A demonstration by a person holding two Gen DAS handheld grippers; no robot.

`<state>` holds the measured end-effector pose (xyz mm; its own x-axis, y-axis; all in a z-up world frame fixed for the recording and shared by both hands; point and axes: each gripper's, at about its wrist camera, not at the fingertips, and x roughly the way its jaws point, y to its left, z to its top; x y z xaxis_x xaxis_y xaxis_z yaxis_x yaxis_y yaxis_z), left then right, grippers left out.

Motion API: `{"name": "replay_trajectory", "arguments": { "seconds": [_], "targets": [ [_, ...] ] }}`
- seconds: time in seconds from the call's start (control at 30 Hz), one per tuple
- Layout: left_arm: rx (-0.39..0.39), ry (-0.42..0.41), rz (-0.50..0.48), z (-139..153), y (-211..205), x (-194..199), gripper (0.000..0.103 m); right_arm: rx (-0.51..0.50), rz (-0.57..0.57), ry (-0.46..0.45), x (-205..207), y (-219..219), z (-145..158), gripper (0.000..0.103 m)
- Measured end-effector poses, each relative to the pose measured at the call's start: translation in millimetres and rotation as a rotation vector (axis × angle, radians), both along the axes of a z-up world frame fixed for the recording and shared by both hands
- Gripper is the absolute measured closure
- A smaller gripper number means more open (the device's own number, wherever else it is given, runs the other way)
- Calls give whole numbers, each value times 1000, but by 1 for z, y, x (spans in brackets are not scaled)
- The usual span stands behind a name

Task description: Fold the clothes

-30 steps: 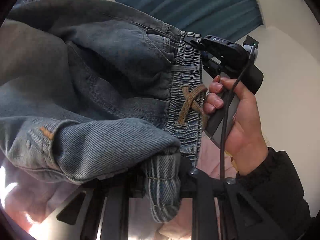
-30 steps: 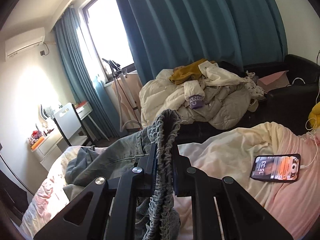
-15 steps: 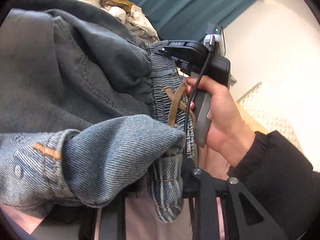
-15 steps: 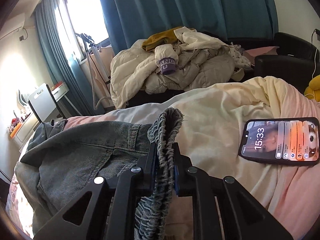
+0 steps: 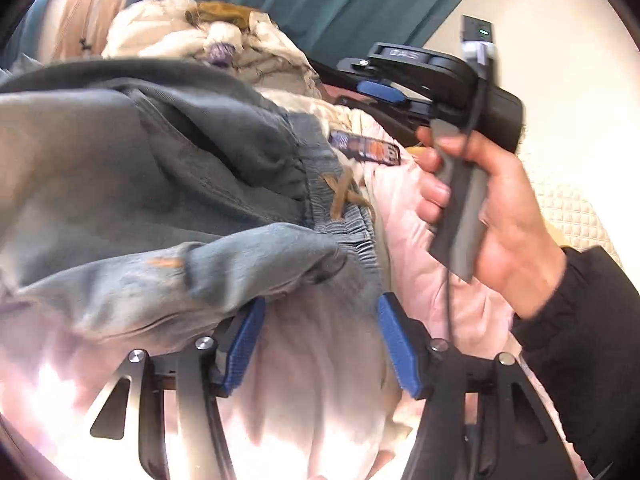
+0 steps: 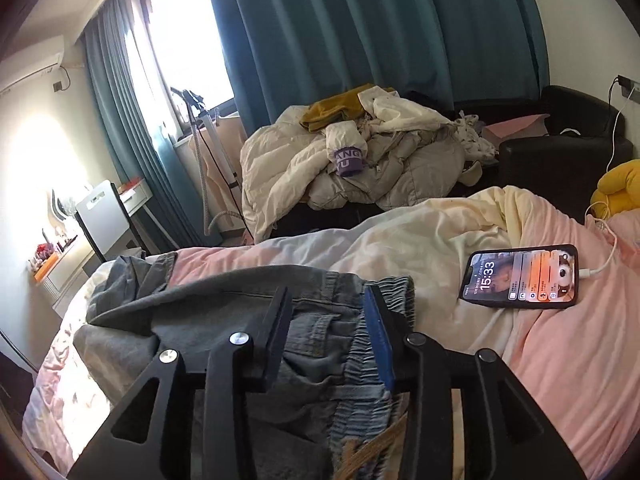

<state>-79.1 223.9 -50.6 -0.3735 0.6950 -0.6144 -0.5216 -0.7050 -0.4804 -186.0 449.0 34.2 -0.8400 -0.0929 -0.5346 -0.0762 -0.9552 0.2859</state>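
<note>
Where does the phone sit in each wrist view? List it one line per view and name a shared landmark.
Left wrist: phone upper middle, small, on the pink bedding just past the jeans' waistband.
Right wrist: phone right of centre, screen lit, on the bedding.
Shared landmark: the heap of cream clothes before the teal curtain.

– What lies on the pink bedsheet (image 6: 560, 344)?
– A lit black smartphone (image 6: 522, 276), its white charging cable (image 6: 600, 264) plugged in.
– And behind?
– A heap of cream quilted coats (image 6: 360, 168) before teal pleated curtains (image 6: 360, 28).

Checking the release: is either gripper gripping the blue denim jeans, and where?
Neither: left gripper and right gripper have just opened; blue denim jeans lie free.
</note>
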Motion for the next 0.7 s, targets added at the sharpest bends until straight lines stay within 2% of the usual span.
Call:
{"name": "replay_trajectory", "arguments": {
  "seconds": [0.13,0.3,0.4,0.57,0.63,0.7],
  "targets": [
    [-24,72,53,15,-35,1,43,27,54,15,25,-38,22,57],
    [-75,115,155,37,-106,14,43,42,131,60,55,-92,39,57],
    [-125,157,228,33,-123,-2,43,55,174,70,68,-130,41,54],
    [-187,235,310,64,-181,5,43,66,251,62,77,-194,26,52],
    [-186,239,343,67,-200,-3,43,48,284,47,75,-217,12,46],
    [-165,228,380,65,-220,-16,43,48,321,28,71,-239,-3,45]
  ]
}}
